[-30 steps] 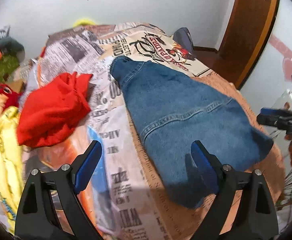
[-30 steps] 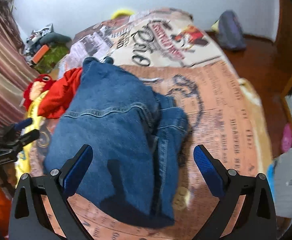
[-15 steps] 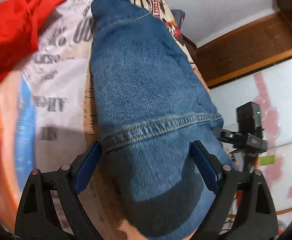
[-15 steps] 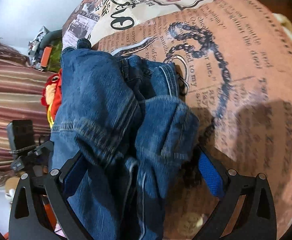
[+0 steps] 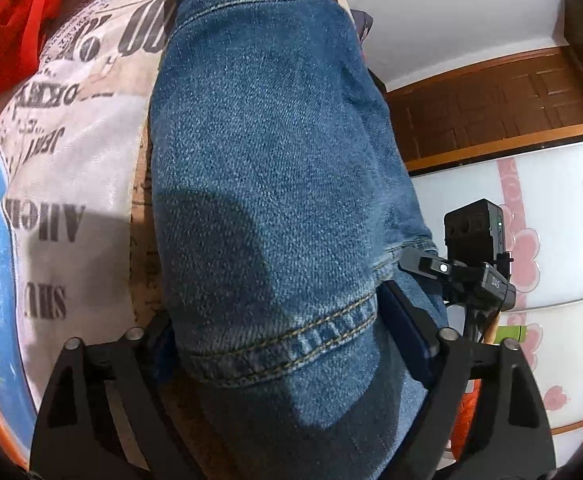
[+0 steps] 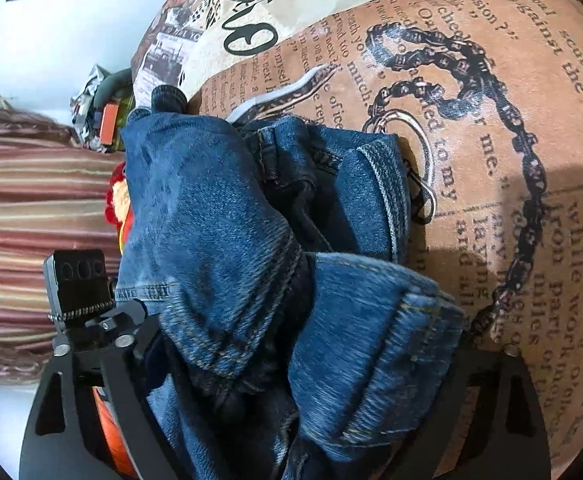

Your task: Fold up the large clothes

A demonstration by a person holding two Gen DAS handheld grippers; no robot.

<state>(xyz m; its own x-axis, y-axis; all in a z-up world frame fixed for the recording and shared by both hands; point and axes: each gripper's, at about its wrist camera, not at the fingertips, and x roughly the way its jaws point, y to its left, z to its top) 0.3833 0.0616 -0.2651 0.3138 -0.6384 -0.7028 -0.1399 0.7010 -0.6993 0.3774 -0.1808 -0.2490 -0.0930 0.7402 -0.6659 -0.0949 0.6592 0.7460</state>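
Folded blue jeans (image 5: 267, 168) lie on a bed with a newspaper-print cover (image 5: 71, 128). My left gripper (image 5: 283, 344) is open, its fingers straddling the near end of the folded jeans at a stitched seam. In the right wrist view the jeans (image 6: 227, 240) show stacked folds and a rolled hem. My right gripper (image 6: 299, 364) is open, its fingers on either side of the bundle. Both sets of fingertips are partly hidden by denim. Each view shows the other gripper at the jeans' far side (image 5: 475, 272) (image 6: 87, 312).
A red garment (image 5: 7, 20) lies on the bed at upper left. A brown wooden door (image 5: 503, 108) and a white panel with pink flowers (image 5: 551, 260) are at right. Striped curtains (image 6: 31, 208) and clutter (image 6: 103, 116) stand left of the bed.
Both grippers have dropped down close onto the jeans from above; the fingers now straddle the denim at opposite sides of the bundle.
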